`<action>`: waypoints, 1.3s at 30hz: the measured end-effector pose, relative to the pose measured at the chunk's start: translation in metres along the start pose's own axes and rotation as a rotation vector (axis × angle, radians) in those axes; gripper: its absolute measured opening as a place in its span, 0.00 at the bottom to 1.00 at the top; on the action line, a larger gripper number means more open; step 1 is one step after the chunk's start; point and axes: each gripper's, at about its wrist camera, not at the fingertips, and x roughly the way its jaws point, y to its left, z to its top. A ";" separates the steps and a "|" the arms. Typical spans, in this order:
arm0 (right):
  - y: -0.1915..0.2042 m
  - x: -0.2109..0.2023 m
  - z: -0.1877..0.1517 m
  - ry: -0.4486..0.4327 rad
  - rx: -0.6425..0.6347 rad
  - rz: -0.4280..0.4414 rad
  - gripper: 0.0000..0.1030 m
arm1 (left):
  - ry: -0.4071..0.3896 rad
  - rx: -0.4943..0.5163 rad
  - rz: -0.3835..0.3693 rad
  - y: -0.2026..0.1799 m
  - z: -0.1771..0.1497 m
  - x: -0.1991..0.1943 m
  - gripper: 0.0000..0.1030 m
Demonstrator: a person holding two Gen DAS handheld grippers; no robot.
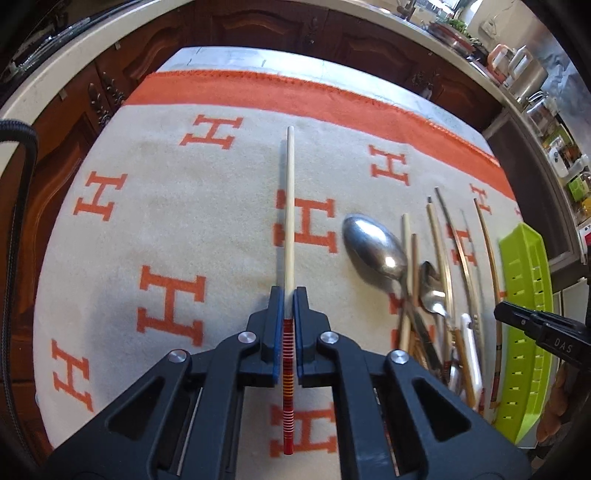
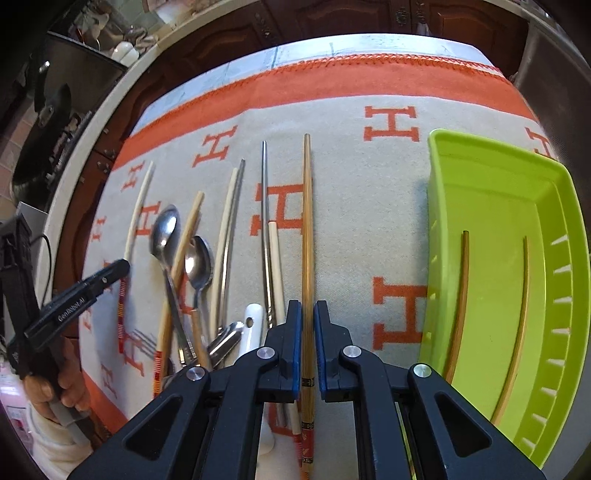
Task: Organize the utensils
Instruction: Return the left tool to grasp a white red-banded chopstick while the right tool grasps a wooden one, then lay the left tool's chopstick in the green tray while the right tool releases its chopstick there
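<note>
My left gripper is shut on a cream chopstick with a red striped end, holding it over the blanket. It also shows in the right wrist view, held by the left gripper. My right gripper has its jaws close around a brown bamboo chopstick with small gaps on each side. Spoons, more chopsticks and a fork lie in a heap to the left of it. A green tray on the right holds two brown chopsticks.
A cream blanket with orange H marks covers the table. The green tray sits at the table's right edge. Dark wood cabinets stand behind. A counter with jars and pots runs along the right.
</note>
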 end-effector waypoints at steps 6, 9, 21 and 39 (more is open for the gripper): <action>-0.011 -0.032 -0.012 -0.045 0.036 0.078 0.06 | -0.070 0.071 -0.072 -0.037 -0.012 -0.050 0.03; -0.020 -0.050 -0.021 -0.069 0.056 0.113 0.06 | -0.094 0.113 -0.118 -0.063 -0.019 -0.073 0.03; -0.091 -0.137 -0.071 -0.183 0.135 0.119 0.06 | -0.027 0.279 -0.279 -0.200 -0.051 -0.089 0.03; -0.150 -0.113 -0.084 -0.150 0.184 -0.009 0.21 | 0.145 0.317 -0.302 -0.289 -0.080 -0.016 0.03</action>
